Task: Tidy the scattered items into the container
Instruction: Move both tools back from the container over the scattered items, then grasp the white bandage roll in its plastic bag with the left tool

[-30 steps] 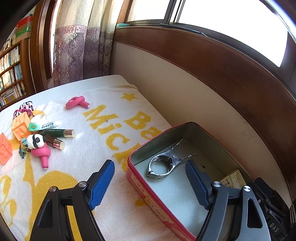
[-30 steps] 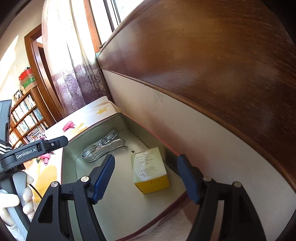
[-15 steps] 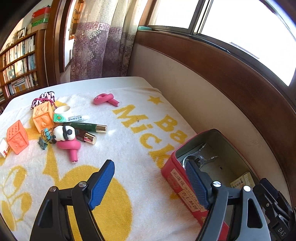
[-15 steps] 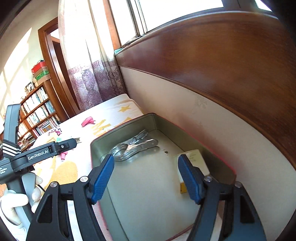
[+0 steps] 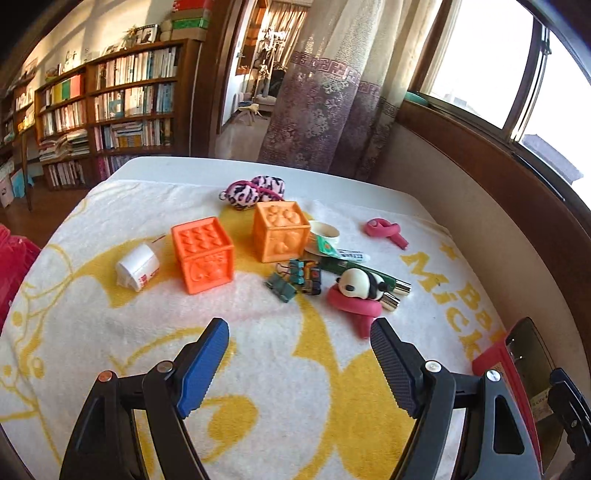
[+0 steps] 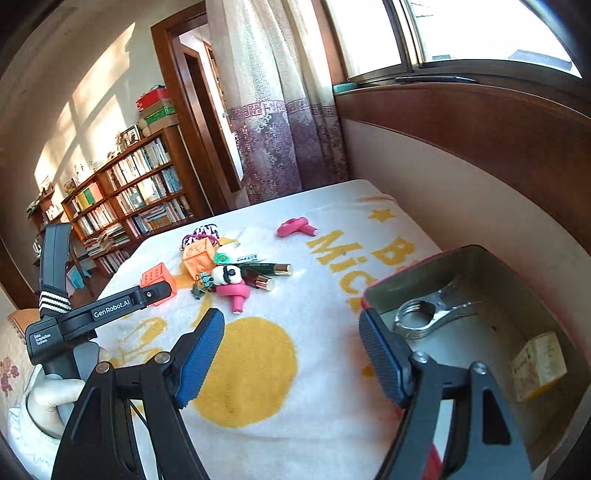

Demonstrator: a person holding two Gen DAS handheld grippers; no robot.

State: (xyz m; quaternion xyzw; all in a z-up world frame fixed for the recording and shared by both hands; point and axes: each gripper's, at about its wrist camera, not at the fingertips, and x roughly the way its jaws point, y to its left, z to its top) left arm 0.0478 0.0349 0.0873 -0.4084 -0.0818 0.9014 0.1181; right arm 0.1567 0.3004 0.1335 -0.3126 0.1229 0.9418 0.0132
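Left gripper [image 5: 299, 343] jaws wide and empty over the towel [image 5: 258, 332], scattered toys [image 5: 280, 254] just ahead, right gripper [image 6: 291, 341] empty, jaws just opening wider, red tin [image 6: 480, 254] at its right.

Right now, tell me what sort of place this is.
Probably a room in a home, a study or bedroom. Full bookshelves line one wall, a patterned curtain hangs by the window, and a toy-strewn towel covers the surface.
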